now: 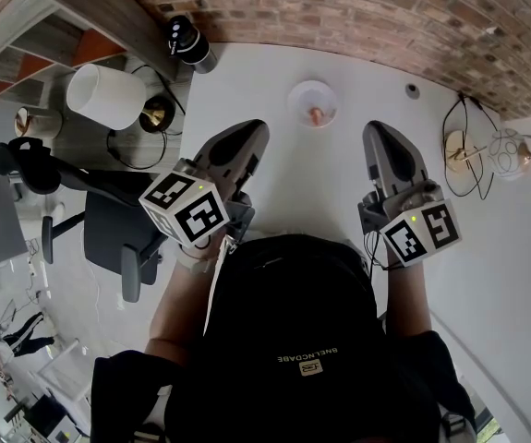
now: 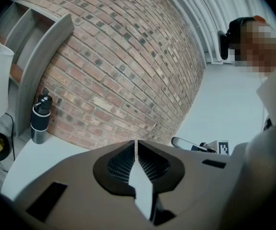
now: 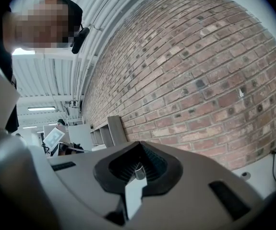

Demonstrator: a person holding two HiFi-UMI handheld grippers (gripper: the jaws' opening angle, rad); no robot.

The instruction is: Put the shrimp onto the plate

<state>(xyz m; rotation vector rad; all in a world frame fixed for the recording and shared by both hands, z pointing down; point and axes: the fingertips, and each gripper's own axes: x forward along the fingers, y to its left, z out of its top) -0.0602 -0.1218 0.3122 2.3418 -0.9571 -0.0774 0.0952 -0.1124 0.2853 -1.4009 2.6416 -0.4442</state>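
Observation:
A small white plate (image 1: 312, 95) sits on the white table (image 1: 274, 81) near the brick wall, with a pinkish shrimp (image 1: 315, 115) lying on it. Both grippers are held close to the person's chest, short of the plate and tilted up. My left gripper (image 1: 254, 133) points to the plate's left, my right gripper (image 1: 377, 133) to its right. Neither touches the plate. In the left gripper view the jaws (image 2: 136, 143) are shut with nothing between them and face the brick wall. The right gripper's jaws (image 3: 138, 146) are likewise shut and empty.
A black flask (image 1: 189, 42) (image 2: 40, 119) stands at the table's far left corner beside a white-shaded lamp (image 1: 106, 95). Cables and round fittings (image 1: 473, 148) lie at the right. A dark office chair (image 1: 108, 224) stands left of the table. A wooden shelf (image 2: 37, 47) leans on the wall.

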